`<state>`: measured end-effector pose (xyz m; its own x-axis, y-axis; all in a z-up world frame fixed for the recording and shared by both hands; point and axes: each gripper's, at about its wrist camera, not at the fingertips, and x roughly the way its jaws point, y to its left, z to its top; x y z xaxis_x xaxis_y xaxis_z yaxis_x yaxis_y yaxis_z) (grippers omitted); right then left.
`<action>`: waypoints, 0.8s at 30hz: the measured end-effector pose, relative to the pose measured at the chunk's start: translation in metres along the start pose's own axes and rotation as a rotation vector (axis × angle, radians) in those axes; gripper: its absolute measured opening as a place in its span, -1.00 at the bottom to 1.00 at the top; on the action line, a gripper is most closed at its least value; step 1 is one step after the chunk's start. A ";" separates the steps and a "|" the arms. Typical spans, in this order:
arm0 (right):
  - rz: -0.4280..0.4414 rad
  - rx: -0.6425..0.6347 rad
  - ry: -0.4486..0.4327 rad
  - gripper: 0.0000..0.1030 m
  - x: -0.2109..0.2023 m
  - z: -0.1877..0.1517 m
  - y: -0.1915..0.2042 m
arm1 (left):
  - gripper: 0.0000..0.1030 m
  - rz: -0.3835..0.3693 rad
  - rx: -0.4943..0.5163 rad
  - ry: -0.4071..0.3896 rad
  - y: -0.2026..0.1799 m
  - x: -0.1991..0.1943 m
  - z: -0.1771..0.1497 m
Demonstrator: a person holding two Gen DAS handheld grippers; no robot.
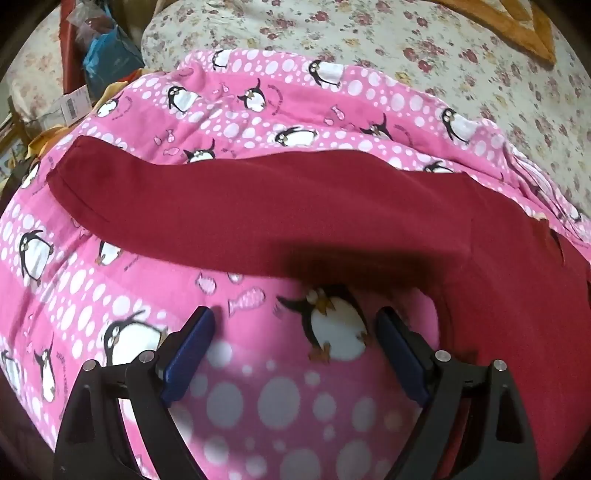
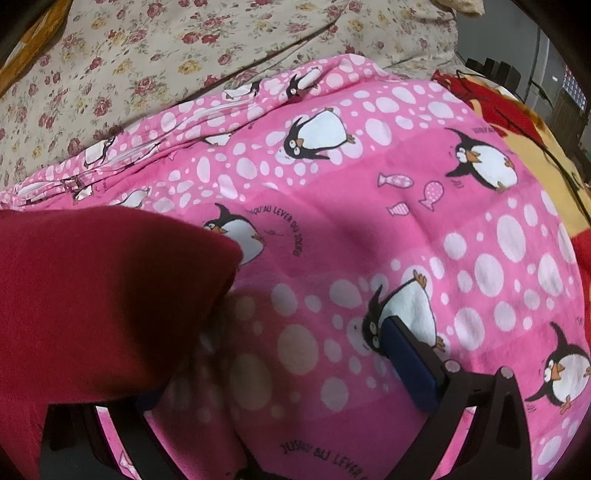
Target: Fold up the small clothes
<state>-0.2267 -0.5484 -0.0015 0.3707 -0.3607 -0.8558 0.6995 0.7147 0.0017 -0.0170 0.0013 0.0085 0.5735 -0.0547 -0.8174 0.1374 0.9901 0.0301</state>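
Observation:
A dark red garment (image 1: 277, 218) lies on a pink penguin-print blanket (image 1: 258, 110), one long sleeve stretched left to its cuff (image 1: 68, 162). My left gripper (image 1: 295, 317) hovers open just in front of that sleeve, with only pink blanket between its blue pads (image 1: 192, 347). In the right wrist view the red garment (image 2: 92, 288) fills the left side and drapes over my right gripper's left finger, hiding it. My right gripper (image 2: 295, 339) stands wide open; its right pad (image 2: 406, 362) is over a penguin on the blanket (image 2: 369, 184), apart from the red cloth.
A floral bedsheet (image 1: 424, 55) lies beyond the blanket, with an orange frame-like thing (image 1: 517, 26) at the far right. Bags and boxes (image 1: 107, 51) crowd the far left. A red and yellow blanket (image 2: 517, 122) lies off the pink one's right edge.

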 end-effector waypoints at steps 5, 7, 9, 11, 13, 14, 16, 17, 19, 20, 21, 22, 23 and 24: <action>0.003 0.006 0.003 1.00 -0.001 -0.001 -0.001 | 0.31 -0.080 -0.041 -0.009 0.002 -0.020 -0.004; 0.021 0.021 0.036 0.99 -0.008 -0.001 -0.002 | 0.31 -0.095 -0.054 -0.053 0.004 -0.034 -0.006; 0.089 0.060 0.067 0.99 -0.024 -0.001 -0.005 | 0.31 -0.097 -0.048 -0.092 0.004 -0.044 -0.007; 0.160 0.103 0.038 0.99 -0.041 -0.007 -0.007 | 0.31 -0.086 -0.032 -0.116 0.003 -0.051 -0.007; 0.200 0.137 0.008 0.99 -0.064 -0.013 -0.005 | 0.31 -0.082 -0.021 -0.131 0.002 -0.057 -0.005; 0.217 0.130 0.008 0.99 -0.078 -0.017 0.000 | 0.31 -0.085 -0.022 -0.135 0.002 -0.059 -0.004; 0.251 0.106 -0.008 0.99 -0.101 -0.024 0.012 | 0.31 -0.094 -0.028 -0.144 0.003 -0.063 -0.004; 0.274 0.086 -0.014 0.99 -0.116 -0.028 0.021 | 0.31 -0.098 -0.031 -0.148 0.003 -0.065 -0.004; 0.320 0.034 -0.012 0.99 -0.146 -0.038 0.042 | 0.31 -0.098 -0.029 -0.161 0.004 -0.069 -0.004; 0.342 0.004 -0.019 0.99 -0.159 -0.042 0.054 | 0.31 -0.090 -0.024 -0.169 0.005 -0.071 -0.004; 0.370 -0.030 -0.042 0.99 -0.177 -0.048 0.068 | 0.31 -0.083 -0.020 -0.173 0.005 -0.072 -0.004; 0.393 -0.074 -0.061 0.99 -0.192 -0.054 0.084 | 0.31 -0.077 -0.017 -0.176 0.006 -0.072 -0.004; 0.404 -0.104 -0.064 0.99 -0.199 -0.060 0.095 | 0.31 -0.072 -0.018 -0.175 0.006 -0.073 -0.005; 0.427 -0.152 -0.054 0.99 -0.208 -0.065 0.112 | 0.31 -0.069 -0.022 -0.172 0.008 -0.073 -0.005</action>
<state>-0.2651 -0.3542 0.1426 0.6407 -0.0429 -0.7666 0.3812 0.8845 0.2691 -0.0617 0.0137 0.0653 0.6929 -0.1421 -0.7069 0.1643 0.9857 -0.0372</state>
